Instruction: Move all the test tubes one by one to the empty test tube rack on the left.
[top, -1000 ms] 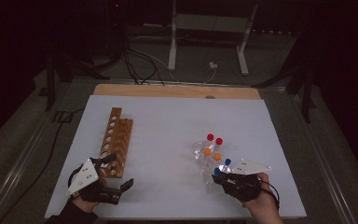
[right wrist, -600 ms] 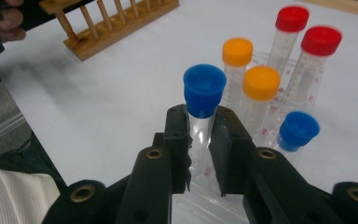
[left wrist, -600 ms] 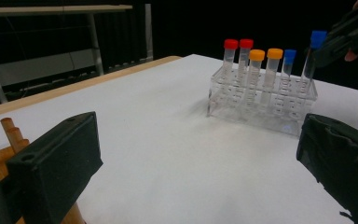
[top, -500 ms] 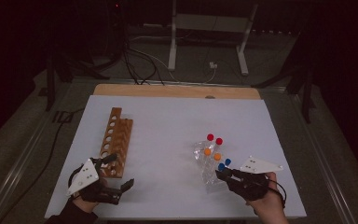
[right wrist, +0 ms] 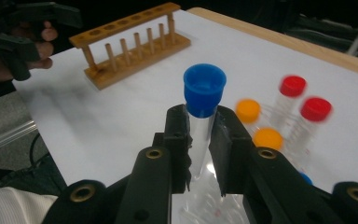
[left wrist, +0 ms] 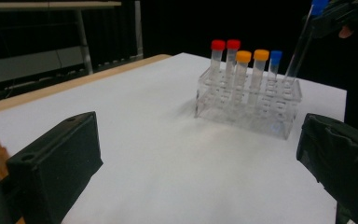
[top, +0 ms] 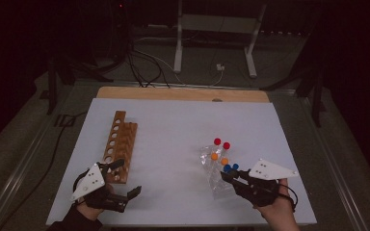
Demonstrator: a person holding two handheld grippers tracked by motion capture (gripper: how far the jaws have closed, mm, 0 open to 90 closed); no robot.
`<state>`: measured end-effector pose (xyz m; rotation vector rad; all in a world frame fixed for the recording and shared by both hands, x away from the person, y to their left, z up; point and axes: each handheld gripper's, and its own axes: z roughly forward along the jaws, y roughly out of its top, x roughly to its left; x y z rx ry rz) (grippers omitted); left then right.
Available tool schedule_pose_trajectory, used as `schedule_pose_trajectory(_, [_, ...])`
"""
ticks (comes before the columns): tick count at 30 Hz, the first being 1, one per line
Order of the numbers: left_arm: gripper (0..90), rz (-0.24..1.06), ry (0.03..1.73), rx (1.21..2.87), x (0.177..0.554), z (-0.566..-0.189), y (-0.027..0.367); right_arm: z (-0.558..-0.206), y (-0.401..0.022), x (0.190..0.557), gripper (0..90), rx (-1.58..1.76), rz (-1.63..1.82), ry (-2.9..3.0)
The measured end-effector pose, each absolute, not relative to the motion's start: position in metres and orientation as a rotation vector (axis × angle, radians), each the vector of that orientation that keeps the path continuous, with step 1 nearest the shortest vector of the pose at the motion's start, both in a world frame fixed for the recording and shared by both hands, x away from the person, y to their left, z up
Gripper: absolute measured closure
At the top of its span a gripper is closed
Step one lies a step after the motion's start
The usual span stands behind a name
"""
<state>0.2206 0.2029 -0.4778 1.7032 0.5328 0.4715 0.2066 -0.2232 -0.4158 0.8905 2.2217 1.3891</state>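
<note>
Right now my right gripper [right wrist: 200, 135] pinches the blue-capped tube [right wrist: 203, 100] just below its cap, lifted partly out of the clear rack [left wrist: 249, 105]. My left gripper [left wrist: 200, 154] gapes wide near the wooden rack [top: 119, 144]. If I tilt while pulling, the tube's tip could catch and drag the clear rack over.

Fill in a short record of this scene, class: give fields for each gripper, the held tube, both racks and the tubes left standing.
right gripper: shut on the blue-capped clear plastic tube
tube position: partly lifted out of the clear plastic rack
tubes standing in it: two red-capped, two orange-capped, one blue-capped
left gripper: open, holding nothing, by the near end of the wooden rack
brown wooden rack: no tubes in it
surface: white table top
</note>
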Motion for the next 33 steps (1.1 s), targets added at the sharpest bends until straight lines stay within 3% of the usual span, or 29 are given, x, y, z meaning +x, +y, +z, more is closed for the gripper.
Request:
schedule_pose_trajectory(19, [0.6, 0.244, 0.385, 1.776, 0.22, -0.447, 0.157, -0.435, -0.174, 0.217, 76.8, 0.715, 1.369, 2.392])
schedule_pose_trajectory(33, [2.1, 0.182, 0.343, 1.816, 0.23, -0.434, 0.121, -0.442, -0.159, 0.215, 76.8, 0.688, 1.37, 2.444])
